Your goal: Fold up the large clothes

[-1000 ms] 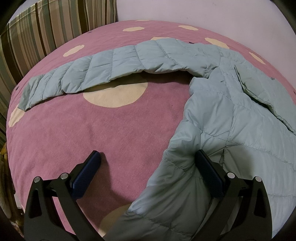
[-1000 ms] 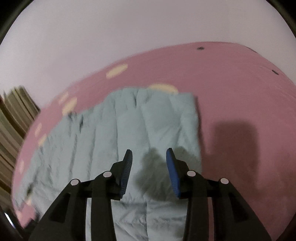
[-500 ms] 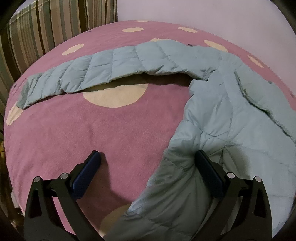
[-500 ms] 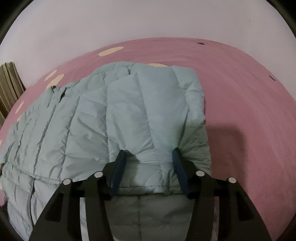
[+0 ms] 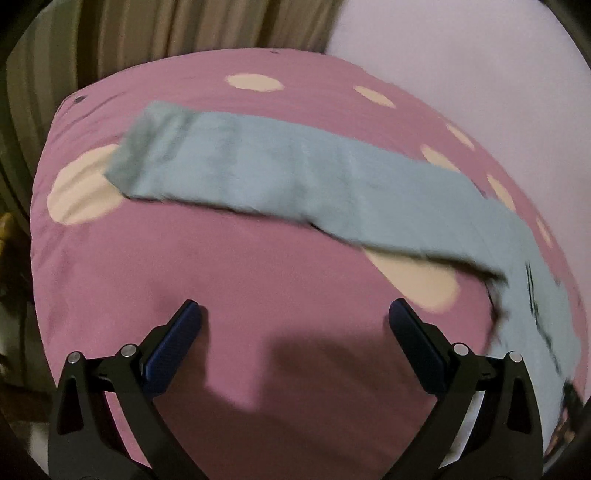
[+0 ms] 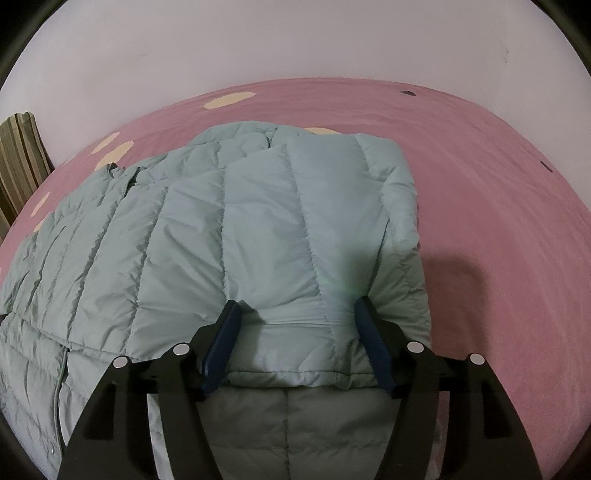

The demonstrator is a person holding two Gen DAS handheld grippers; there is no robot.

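Observation:
A pale blue-green quilted puffer jacket [image 6: 258, 221] lies on the pink spotted bedspread [image 6: 498, 184], with its right side folded in over the body. My right gripper [image 6: 296, 302] rests at the near folded hem; its jaws are opening and the puffy edge lies loosely between the blue pads. In the left wrist view the jacket's sleeve [image 5: 295, 173] stretches flat across the bed, its cuff [image 5: 147, 147] at the far left. My left gripper [image 5: 293, 304] hangs open above bare bedspread [image 5: 184, 258], short of the sleeve, with nothing between its fingers.
A striped brown curtain [image 5: 184, 29] hangs behind the bed's far left edge and shows again as a curtain [image 6: 18, 155] at the left. A plain pale wall [image 5: 461, 55] runs along the back. Pink bedspread lies bare right of the jacket.
My left gripper swung left off the jacket body to bare bedspread facing the sleeve. My right gripper settled onto the folded hem and its jaws widened around it.

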